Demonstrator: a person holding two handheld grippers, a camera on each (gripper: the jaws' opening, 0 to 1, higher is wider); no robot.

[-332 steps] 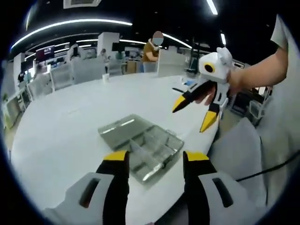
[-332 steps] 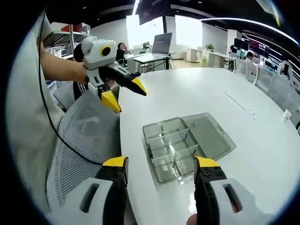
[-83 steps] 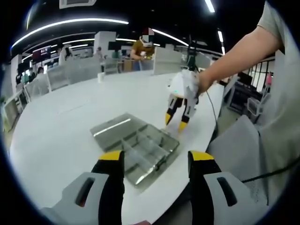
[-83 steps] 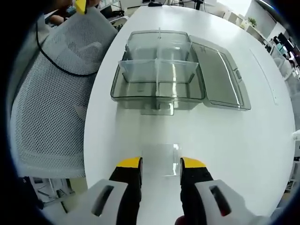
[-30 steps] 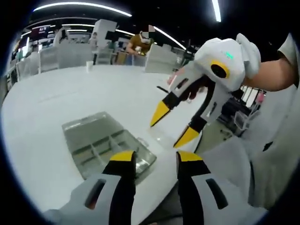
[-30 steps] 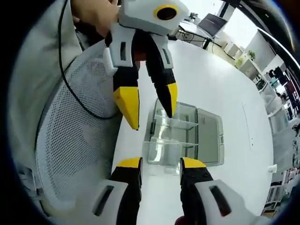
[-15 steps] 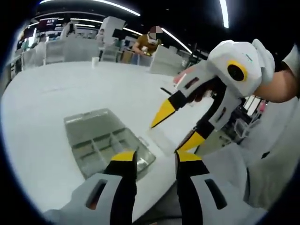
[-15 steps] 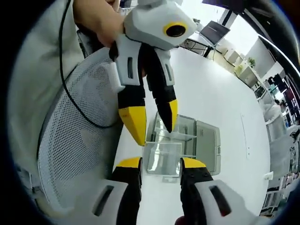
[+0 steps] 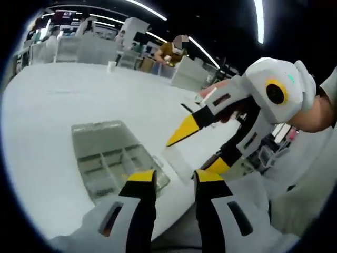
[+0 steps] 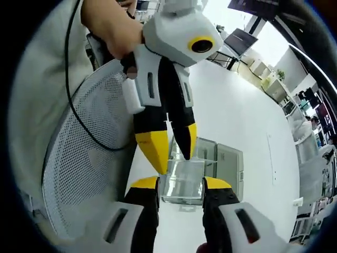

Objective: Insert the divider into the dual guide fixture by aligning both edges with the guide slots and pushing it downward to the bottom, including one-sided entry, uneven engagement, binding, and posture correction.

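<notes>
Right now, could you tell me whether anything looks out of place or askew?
Yes: the clear divider is not in the organizer box. The right tool holds it in the air, tilted, off the box's near corner, with the left tool open around its upper edge. The box's lid lies open.

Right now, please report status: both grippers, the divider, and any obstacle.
Right gripper shut on clear divider, held above table. Left gripper open, jaws straddling divider's top edge. Compartment box on white table, lid open. Nothing blocking it.

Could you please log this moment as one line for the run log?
right tongs: shut on divider | left tongs: open, closing in on divider | box: open on table
</notes>
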